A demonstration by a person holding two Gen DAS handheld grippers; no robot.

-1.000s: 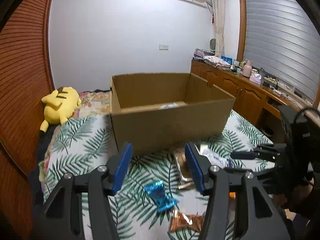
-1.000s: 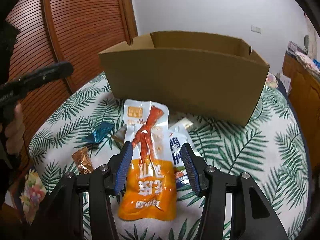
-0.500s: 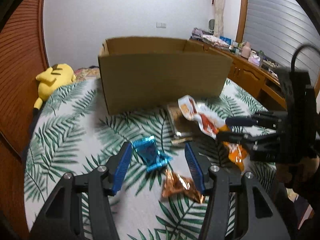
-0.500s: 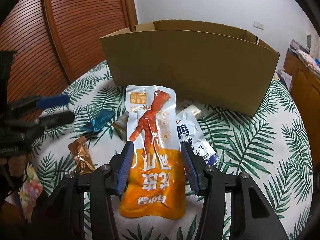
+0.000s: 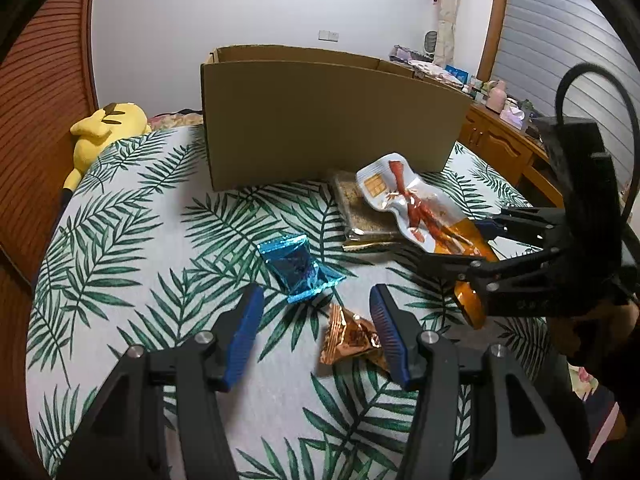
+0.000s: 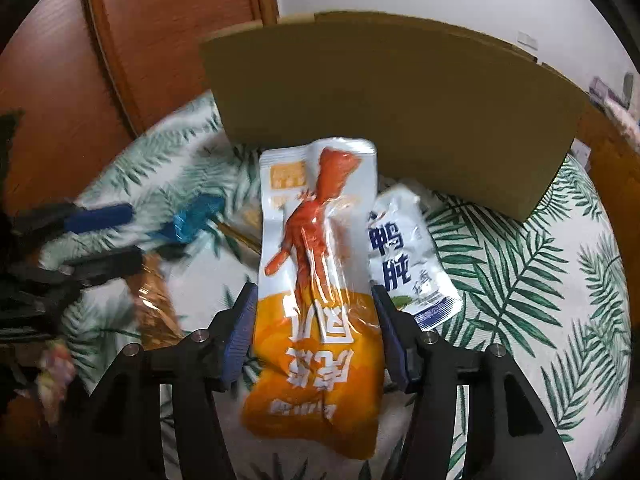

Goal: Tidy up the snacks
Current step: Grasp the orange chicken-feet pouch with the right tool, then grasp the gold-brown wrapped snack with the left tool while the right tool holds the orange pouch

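My right gripper [image 6: 314, 330] is shut on the orange and white chicken-feet snack pouch [image 6: 316, 280] and holds it up in front of the cardboard box [image 6: 396, 120]. In the left wrist view the pouch [image 5: 416, 208] hangs from the right gripper [image 5: 460, 244] above the bed. My left gripper [image 5: 316, 328] is open and low over the bed, with a copper foil packet [image 5: 352, 338] between its fingers near the right one. A blue foil packet [image 5: 298, 266] lies just beyond. The box [image 5: 328, 116] stands behind.
A clear pack of brown snack [image 5: 360, 208] lies by the box. A white and blue pouch [image 6: 404, 260] lies on the leaf-print bedspread [image 5: 132, 240]. A yellow plush toy [image 5: 104, 128] sits at the far left. A wooden wardrobe [image 6: 160, 40] and cabinets [image 5: 504, 148] flank the bed.
My left gripper has dropped lower and nearer, so the copper packet now lies between its fingers. My right gripper has lifted the pouch a little and shifted toward the box.
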